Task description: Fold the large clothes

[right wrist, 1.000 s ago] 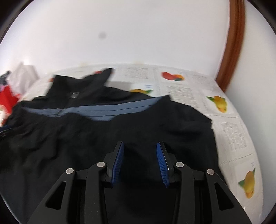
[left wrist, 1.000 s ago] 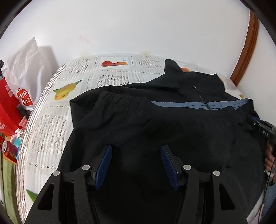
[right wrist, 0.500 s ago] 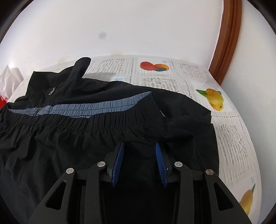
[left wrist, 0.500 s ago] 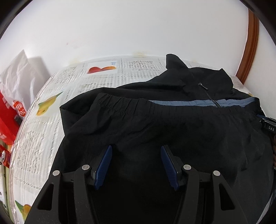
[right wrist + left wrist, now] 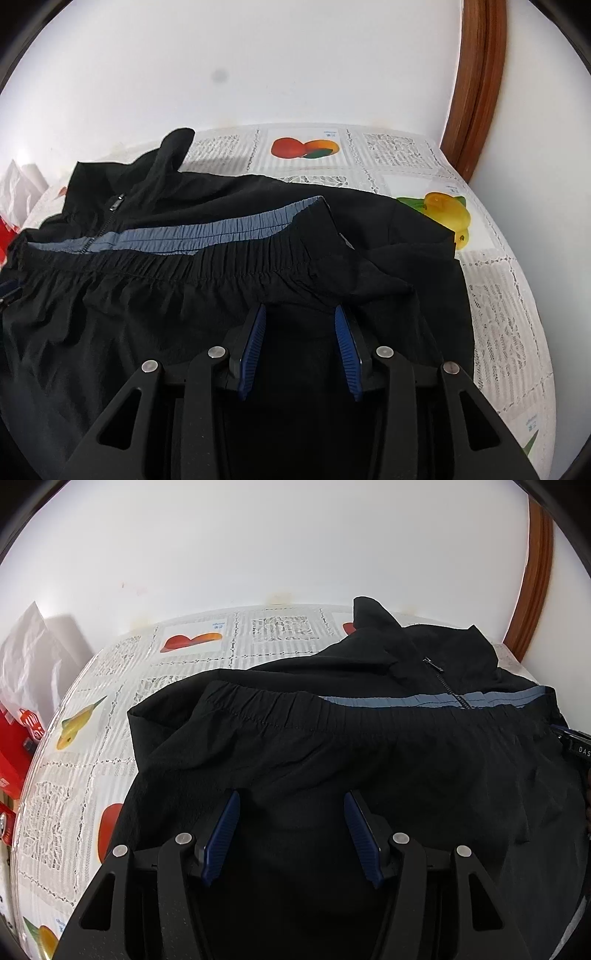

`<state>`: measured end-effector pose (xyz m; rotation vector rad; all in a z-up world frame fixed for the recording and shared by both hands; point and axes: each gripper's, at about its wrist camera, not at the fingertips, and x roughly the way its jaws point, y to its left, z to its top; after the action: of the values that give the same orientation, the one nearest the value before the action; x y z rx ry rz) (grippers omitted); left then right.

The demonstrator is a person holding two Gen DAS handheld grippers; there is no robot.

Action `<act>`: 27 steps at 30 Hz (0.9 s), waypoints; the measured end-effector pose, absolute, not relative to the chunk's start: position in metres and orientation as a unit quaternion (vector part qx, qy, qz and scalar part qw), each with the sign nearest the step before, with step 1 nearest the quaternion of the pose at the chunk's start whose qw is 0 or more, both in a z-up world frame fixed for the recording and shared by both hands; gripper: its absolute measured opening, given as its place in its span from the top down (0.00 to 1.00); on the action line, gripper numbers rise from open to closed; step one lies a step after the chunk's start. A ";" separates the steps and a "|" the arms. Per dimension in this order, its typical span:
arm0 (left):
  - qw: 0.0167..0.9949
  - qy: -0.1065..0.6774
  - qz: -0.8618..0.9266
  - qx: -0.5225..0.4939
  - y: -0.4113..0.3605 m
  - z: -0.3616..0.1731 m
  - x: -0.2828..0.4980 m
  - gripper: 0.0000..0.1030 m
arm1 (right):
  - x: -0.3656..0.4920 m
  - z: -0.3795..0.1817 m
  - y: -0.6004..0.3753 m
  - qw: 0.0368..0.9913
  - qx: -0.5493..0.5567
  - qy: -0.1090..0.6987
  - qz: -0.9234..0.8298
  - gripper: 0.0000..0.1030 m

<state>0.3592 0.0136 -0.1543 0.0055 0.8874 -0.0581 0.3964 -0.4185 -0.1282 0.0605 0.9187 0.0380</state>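
the counter (image 5: 74,738), under a fruit-print lace cloth, shows bare margin from 9 to 12 o'clock of the left view and at 1 to 4 o'clock of the right view; a white wall closes the far edge and a wooden frame (image 5: 476,85) stands at 1 o'clock. both tools pitch steeply down. the black jacket (image 5: 369,760) lies folded, hem doubled toward its blue stripe (image 5: 207,232). left jaws (image 5: 291,805) stand spread over the cloth, pinching nothing. right jaws (image 5: 300,314) are opening, pads clear of the fabric fold at 12 o'clock.
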 end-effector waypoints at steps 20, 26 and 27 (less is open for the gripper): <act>0.905 0.421 -0.032 -0.042 0.067 -0.096 0.265 0.37 | 0.315 -0.101 -0.244 0.888 -0.002 0.451 0.090 0.56; 0.906 0.419 -0.024 -0.055 0.094 -0.090 0.221 0.36 | 0.282 -0.112 -0.233 0.879 -0.028 0.472 0.059 0.56; 0.905 0.421 -0.023 -0.057 0.097 -0.091 0.216 0.36 | 0.273 -0.111 -0.234 0.878 -0.028 0.473 0.061 0.56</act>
<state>0.2158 0.0968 -0.0913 -0.1170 0.8699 -0.0471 0.2735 -0.2343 -0.1112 -0.0576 0.9868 0.1282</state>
